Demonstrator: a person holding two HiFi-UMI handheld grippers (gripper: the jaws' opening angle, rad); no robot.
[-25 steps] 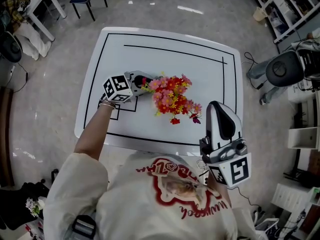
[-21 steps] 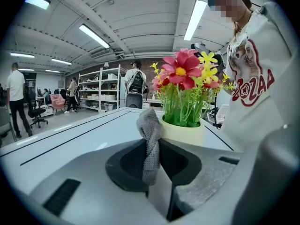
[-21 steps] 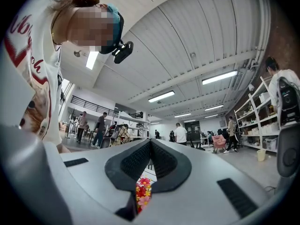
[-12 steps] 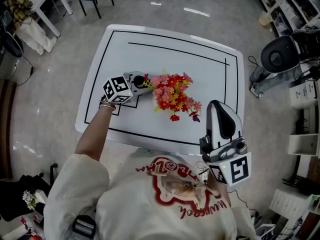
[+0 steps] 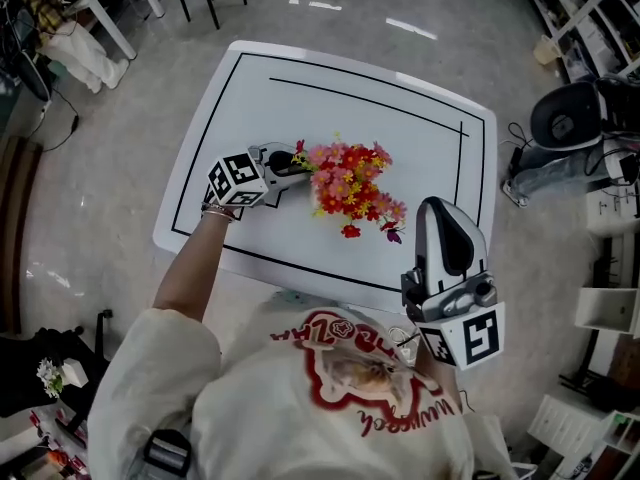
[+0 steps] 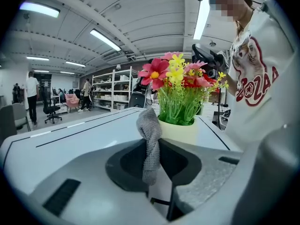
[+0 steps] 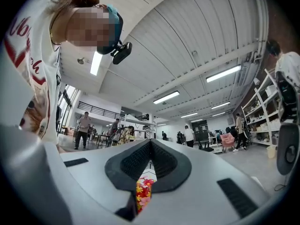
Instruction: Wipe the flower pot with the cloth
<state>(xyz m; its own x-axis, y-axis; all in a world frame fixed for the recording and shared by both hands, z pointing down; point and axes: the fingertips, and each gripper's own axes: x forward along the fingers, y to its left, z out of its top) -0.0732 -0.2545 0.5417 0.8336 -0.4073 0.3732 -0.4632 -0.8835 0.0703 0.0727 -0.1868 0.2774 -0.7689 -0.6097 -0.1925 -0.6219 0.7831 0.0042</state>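
Left gripper [image 5: 288, 168] pinches the cloth [image 6: 150, 144] beside the flower pot [image 6: 180, 131] for wiping; right gripper [image 5: 441, 213], closed empty, hangs clear

Left tongs [image 5: 289, 165] clamped, right tongs [image 5: 442, 211] closed.

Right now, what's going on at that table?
A person is working with two handheld grippers. The left gripper is shut on a grey cloth and holds it up against the side of the flower pot on the white table; actual contact isn't clear. The right gripper is shut, empty, and held back near the person's body, off the pot.
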